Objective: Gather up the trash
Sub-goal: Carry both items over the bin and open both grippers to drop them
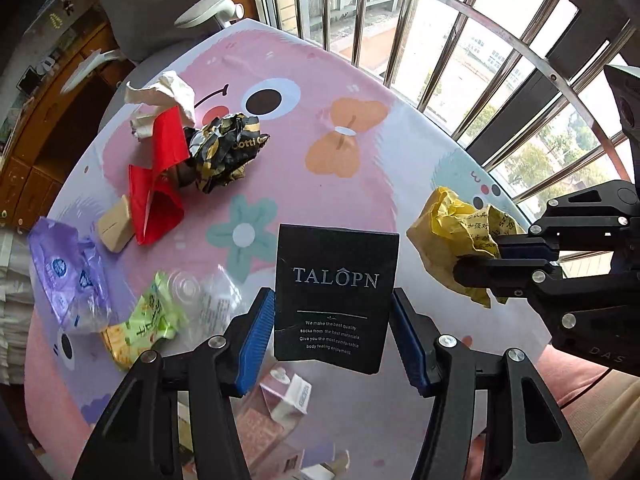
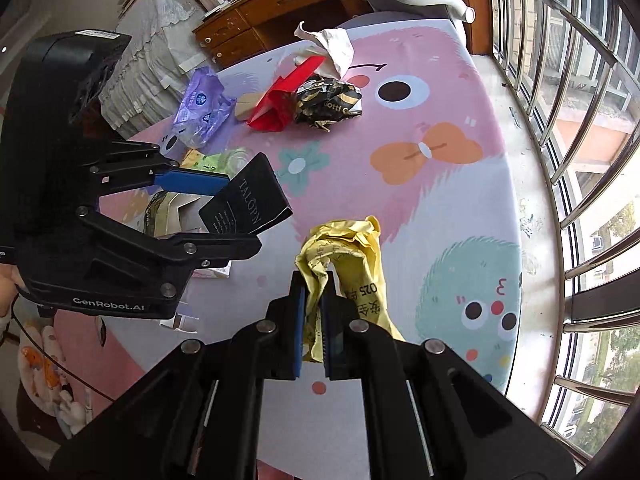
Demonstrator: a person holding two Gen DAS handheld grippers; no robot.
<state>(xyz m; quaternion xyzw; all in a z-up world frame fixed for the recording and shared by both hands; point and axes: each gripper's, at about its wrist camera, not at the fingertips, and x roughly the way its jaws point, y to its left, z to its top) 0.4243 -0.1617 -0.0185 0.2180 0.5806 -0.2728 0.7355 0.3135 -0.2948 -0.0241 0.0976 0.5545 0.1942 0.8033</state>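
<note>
Two pieces of trash are in my grip and lifted off the tabletop (image 2: 460, 208), which carries a pink cartoon-print cover. My left gripper (image 1: 333, 336) has its blue-padded fingers (image 1: 256, 336) closed against the side edges of a black TALOPN card sleeve (image 1: 336, 296), held upright. My right gripper (image 2: 314, 332) has its fingers (image 2: 298, 328) clamped together on a crumpled yellow paper (image 2: 344, 256).

No bin or bag shows in either view, so I judge the task at an early to middle stage: both items need depositing. Remaining on the far half, in descending size: a purple plastic pack (image 1: 68, 276), a red folded wrapper (image 1: 156, 188), a black-and-gold crumpled wrapper (image 1: 224, 152), white crumpled paper (image 1: 168, 96), a green snack packet (image 1: 144, 324), a clear plastic piece (image 1: 208, 300) and a tan block (image 1: 114, 228). Small cartons (image 1: 288, 396) lie beneath the left gripper.

Surroundings: barred window (image 1: 500, 52) alongside the tabletop, grey chair (image 1: 152, 4) at the far end, wooden cabinet (image 2: 256, 28) behind.
</note>
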